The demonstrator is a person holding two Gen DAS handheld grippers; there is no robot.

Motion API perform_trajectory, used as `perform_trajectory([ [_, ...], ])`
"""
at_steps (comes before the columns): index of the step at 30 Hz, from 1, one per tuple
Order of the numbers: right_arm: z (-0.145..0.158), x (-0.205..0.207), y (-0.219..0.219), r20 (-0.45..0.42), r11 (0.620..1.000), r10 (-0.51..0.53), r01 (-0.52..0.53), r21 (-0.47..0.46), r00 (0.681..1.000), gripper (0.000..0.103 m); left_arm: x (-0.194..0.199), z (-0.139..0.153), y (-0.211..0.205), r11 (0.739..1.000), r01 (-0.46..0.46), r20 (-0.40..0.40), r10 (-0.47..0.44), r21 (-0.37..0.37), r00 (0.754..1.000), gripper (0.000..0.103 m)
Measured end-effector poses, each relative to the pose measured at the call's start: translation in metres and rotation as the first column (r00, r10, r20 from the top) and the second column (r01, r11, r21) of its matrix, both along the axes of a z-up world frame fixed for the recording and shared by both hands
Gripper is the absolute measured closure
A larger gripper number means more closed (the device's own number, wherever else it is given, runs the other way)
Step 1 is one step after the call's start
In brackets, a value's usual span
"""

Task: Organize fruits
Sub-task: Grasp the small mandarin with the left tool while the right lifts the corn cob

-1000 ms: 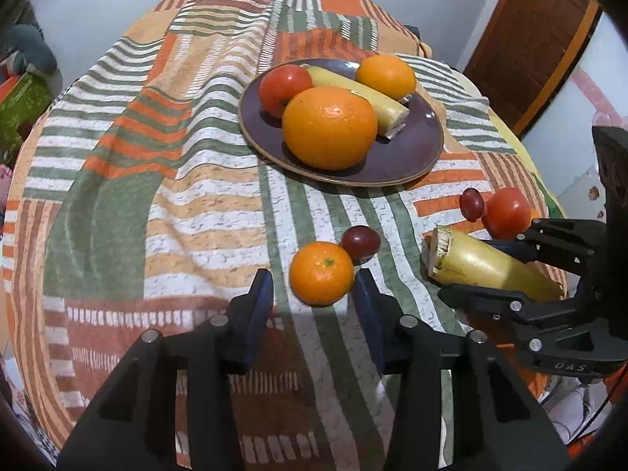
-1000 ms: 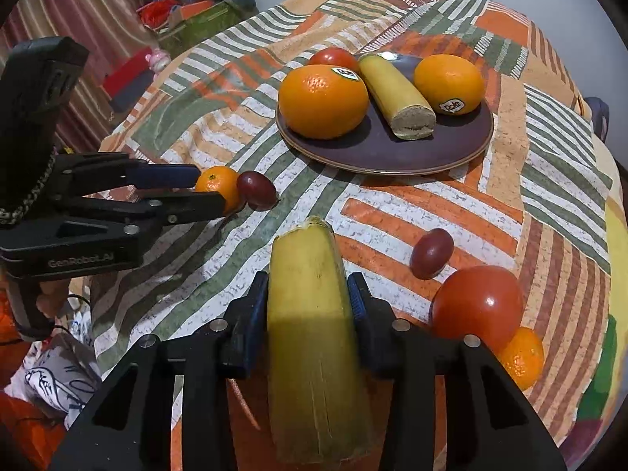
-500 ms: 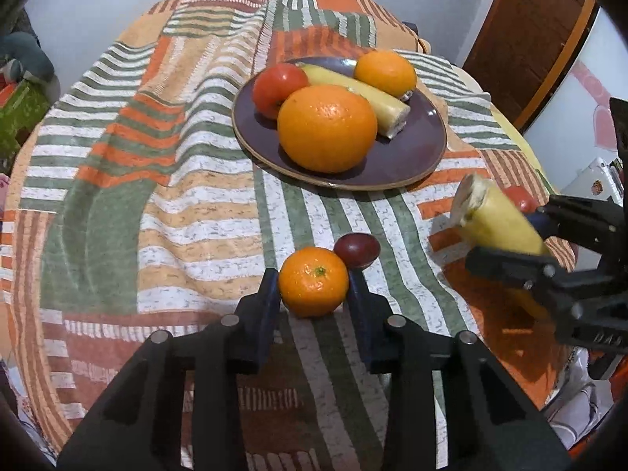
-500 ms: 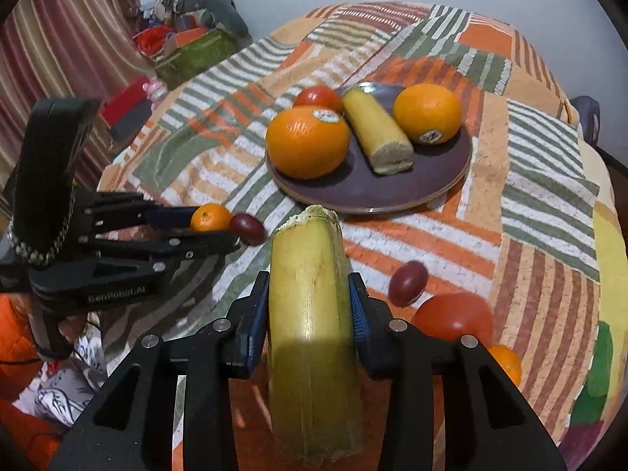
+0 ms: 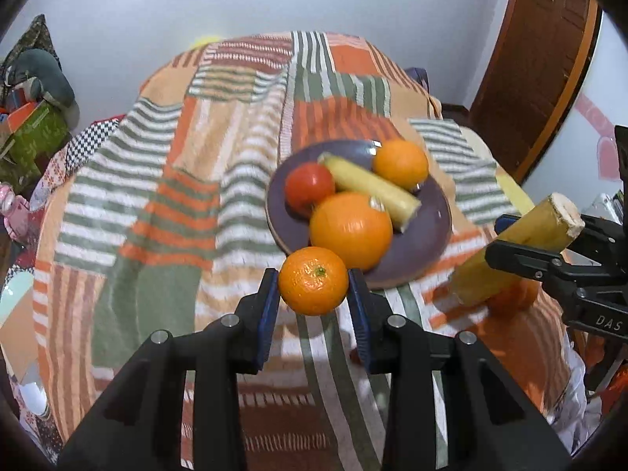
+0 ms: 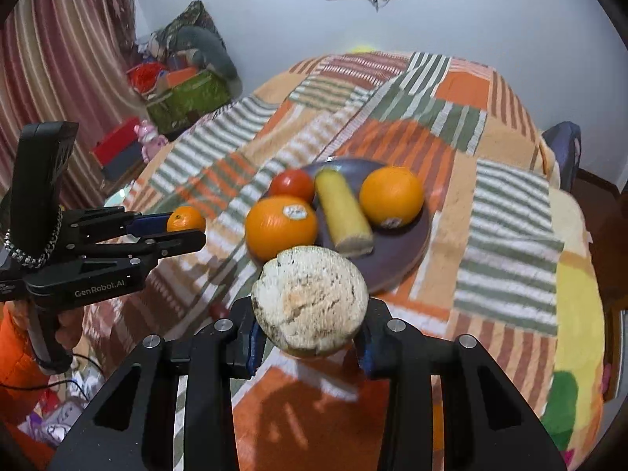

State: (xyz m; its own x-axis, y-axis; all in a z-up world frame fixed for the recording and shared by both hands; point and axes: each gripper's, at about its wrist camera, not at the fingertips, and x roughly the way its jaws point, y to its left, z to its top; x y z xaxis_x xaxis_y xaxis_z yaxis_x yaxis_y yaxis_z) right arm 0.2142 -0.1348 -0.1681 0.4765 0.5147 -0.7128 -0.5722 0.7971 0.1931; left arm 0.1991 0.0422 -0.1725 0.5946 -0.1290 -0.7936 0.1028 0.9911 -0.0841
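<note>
My left gripper [image 5: 313, 286] is shut on a small tangerine [image 5: 313, 280] and holds it in the air just in front of the purple plate [image 5: 431, 235]. My right gripper [image 6: 308, 333] is shut on a yellow banana piece [image 6: 310, 300], its cut end towards the camera, lifted above the cloth. The plate [image 6: 396, 251] holds a large orange [image 6: 280, 225], a tomato [image 6: 292, 182], another banana piece [image 6: 343, 214] and a second orange [image 6: 391, 195]. The banana piece [image 5: 514, 247] and right gripper [image 5: 549, 259] show at the right of the left wrist view.
The round table is covered by a striped patchwork cloth [image 5: 157, 196]. A small dark red fruit [image 6: 218, 308] lies on the cloth beside my right gripper. Boxes and toys [image 6: 184, 94] sit on the floor at the left. A wooden door [image 5: 530, 59] is at the right.
Both grippers have risen off the table with their fruit. The left closed on the tangerine and lifted it. The right tipped the banana piece's cut end up towards the camera.
</note>
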Motion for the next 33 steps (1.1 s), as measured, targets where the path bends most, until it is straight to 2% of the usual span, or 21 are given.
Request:
perform_trajectory([
  [3,0.004,0.008,0.0,0.015,1.0,-0.012,0.012,0.007,1.0,0.069,0.011,0.001,0.003,1.0,-0.02,0.012,0.02,0.007,1.0,0.068],
  [12,0.006,0.033,0.008,0.025,1.0,-0.011,0.011,0.004,1.0,0.069,0.047,-0.017,0.012,0.999,-0.034,-0.024,0.034,0.005,0.999,0.068],
  [23,-0.015,0.062,0.033,-0.055,0.999,0.036,-0.037,-0.012,0.998,0.069,0.078,-0.034,0.015,1.0,-0.016,-0.055,0.016,-0.004,0.998,0.068],
  [33,-0.022,0.076,0.045,-0.072,0.999,0.045,-0.046,-0.018,0.996,0.069,0.089,-0.043,0.02,1.0,-0.004,-0.055,0.003,-0.023,0.998,0.067],
])
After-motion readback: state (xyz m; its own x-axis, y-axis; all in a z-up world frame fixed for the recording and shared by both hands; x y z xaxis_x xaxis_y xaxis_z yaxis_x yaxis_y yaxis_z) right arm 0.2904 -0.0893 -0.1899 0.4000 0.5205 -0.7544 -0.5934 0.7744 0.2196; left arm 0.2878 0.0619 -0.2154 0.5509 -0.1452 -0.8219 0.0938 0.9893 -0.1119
